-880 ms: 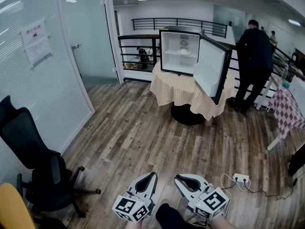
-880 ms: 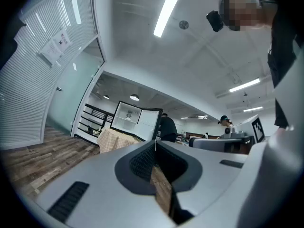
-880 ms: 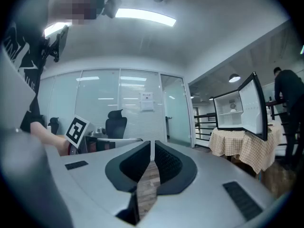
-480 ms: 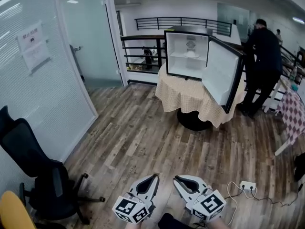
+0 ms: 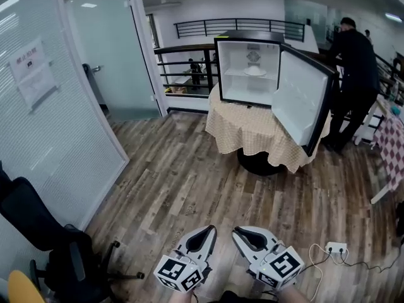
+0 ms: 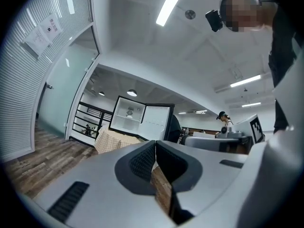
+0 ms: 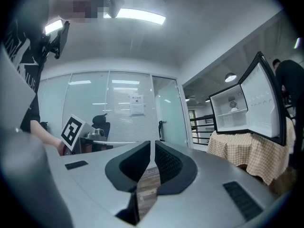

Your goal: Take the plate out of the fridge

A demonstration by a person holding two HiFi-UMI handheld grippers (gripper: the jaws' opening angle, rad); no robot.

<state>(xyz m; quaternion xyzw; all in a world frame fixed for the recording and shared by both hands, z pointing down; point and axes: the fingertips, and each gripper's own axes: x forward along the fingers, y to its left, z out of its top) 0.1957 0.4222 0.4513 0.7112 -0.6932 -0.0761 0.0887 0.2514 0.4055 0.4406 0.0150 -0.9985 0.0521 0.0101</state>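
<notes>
Deep in the fridge, the plate is a small pale shape on the shelf; its rim and any contents are too small to tell. The open fridge door hides one side of the person behind it. The office chair is cut off by the left edge. The print on the wall notice is unreadable.
</notes>
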